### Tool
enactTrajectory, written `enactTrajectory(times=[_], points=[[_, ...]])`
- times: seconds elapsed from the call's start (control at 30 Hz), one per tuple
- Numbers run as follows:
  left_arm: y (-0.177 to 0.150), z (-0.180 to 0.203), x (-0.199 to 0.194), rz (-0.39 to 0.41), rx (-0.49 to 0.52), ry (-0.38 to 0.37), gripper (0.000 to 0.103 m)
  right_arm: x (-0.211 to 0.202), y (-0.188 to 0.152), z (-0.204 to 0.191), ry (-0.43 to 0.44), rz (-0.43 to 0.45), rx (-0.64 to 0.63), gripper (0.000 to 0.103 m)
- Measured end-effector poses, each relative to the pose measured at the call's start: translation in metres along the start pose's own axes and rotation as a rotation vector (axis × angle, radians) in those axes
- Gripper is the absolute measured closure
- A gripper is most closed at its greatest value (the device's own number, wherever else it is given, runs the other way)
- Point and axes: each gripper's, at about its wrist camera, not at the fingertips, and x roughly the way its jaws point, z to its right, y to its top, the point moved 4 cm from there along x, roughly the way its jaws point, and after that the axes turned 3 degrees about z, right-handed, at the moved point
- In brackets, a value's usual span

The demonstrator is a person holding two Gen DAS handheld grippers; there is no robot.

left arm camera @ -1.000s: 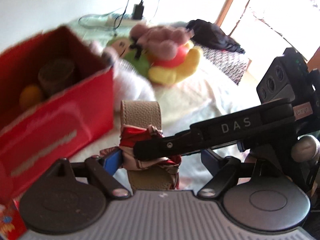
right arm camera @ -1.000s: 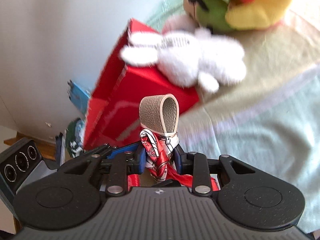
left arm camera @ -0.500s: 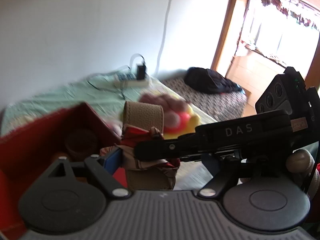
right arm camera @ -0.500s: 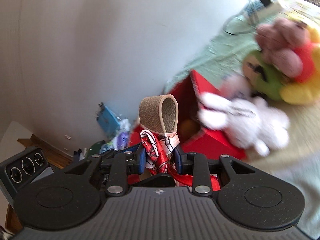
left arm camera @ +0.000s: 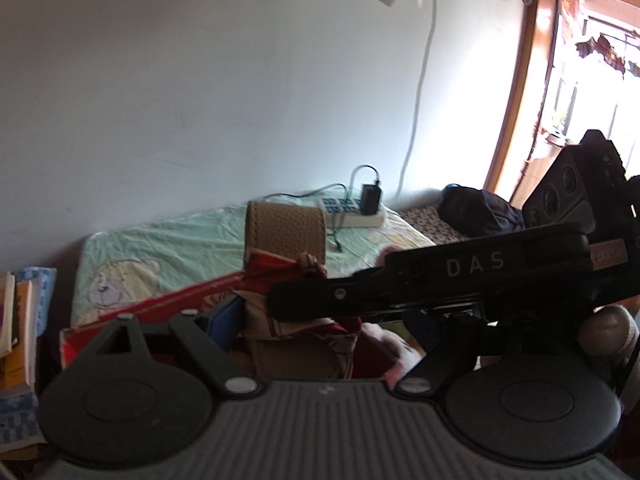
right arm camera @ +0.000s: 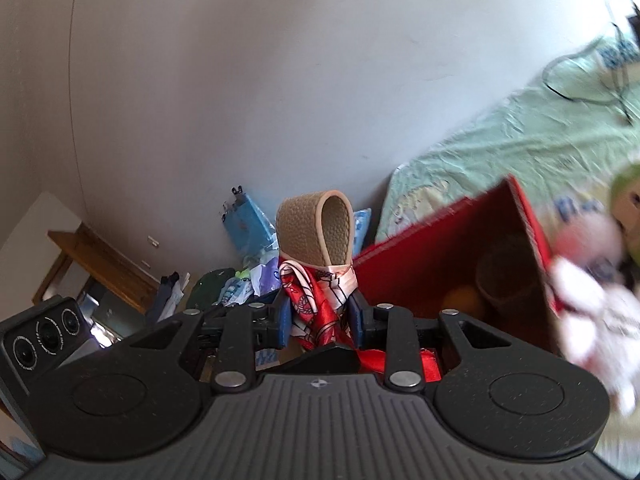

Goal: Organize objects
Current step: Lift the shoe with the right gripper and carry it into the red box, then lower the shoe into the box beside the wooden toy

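Both tools lifted since earlier, w/ strap (right arm camera: 314,236) upright, loop up; right tool (right arm camera: 318,316) clamps its scarf-wrapped part; left tool (left arm camera: 320,320) grip obscured; red box (right arm camera: 460,248) blurred.

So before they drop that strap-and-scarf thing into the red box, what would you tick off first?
1. Right gripper grip on the tan strap with red scarf: ok, its fingers pinch the scarf part.
2. Left gripper grip: cannot tell; the right gripper crosses in front and hides one side.
3. Red box open at the top: ok.
4. Room inside the box: ok, probably; an orange ball and a dark cup sit at the bottom with space beside them.
5. White plush toy clear of the opening: not ok; it lies against the box's rim.
6. Strap above the opening: cannot tell.
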Motion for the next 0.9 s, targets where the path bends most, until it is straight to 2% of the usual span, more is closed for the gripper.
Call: enactTrajectory(times=[0.2, 0.43, 0.7, 0.9], points=[[-0.001, -0.033, 0.009, -0.004, -0.046, 0.054, 0.019, 0.040, 0.007, -0.008, -0.021, -0.054, -0.087, 0.072], [-0.033, -0.055, 0.036, -0.104, -0.120, 0.067, 0.018, 0.074, -0.005, 0.012, -0.073, -0.167, -0.093, 0.072], [-0.059, -0.065, 0.063, -0.203, -0.154, 0.076, 0.019, 0.097, -0.019, 0.031, -0.125, -0.285, -0.115, 0.072], [-0.075, -0.075, 0.080, -0.276, -0.219, 0.065, 0.019, 0.112, -0.027, 0.045, -0.153, -0.379, -0.132, 0.072]])
